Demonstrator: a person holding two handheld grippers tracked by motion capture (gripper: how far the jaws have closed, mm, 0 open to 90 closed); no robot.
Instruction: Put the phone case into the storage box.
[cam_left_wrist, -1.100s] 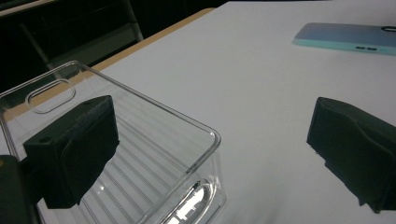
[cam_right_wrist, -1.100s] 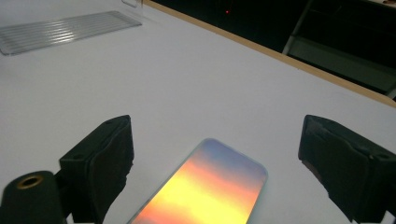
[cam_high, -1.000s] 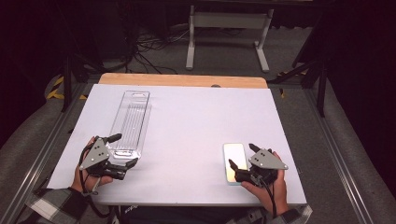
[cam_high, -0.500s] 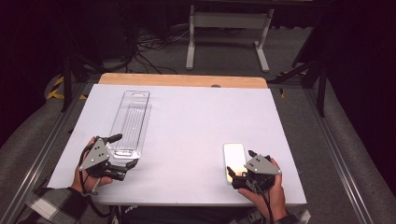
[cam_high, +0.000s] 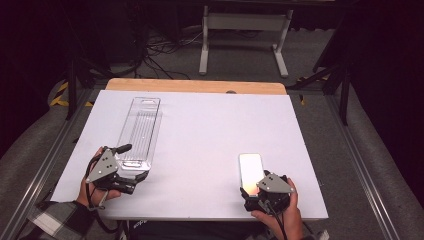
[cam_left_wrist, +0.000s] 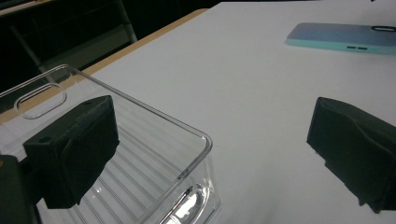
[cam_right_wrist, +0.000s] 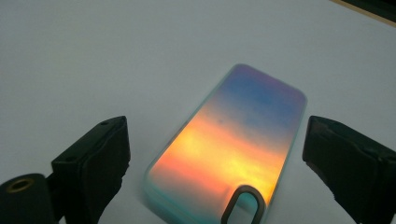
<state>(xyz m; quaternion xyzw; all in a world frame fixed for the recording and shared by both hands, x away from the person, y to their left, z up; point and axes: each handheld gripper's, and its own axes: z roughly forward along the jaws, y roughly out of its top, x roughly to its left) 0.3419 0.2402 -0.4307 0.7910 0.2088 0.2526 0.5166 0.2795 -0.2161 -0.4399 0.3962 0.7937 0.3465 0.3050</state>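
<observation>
- While the left gripper (cam_high: 131, 164) kept its place at the near end of the clear plastic bin (cam_high: 140, 131), the right gripper (cam_high: 258, 196) had drawn back toward the person and sunk lower than a second before.
- Its jaws had just been opening — in the right gripper view they stood spread on either side of the phone case (cam_right_wrist: 231, 149), neither pad touching it.
- That iridescent case lay flat on the white table (cam_high: 200, 135), near the front edge at the right, where it had lain a second earlier.
- Seen from the left gripper view, one jaw sat inside the bin (cam_left_wrist: 140, 158) and the other outside on the table — spread, well clear of the wall.
- Bin and case (cam_high: 250, 170) lay well apart, both unmoved.
</observation>
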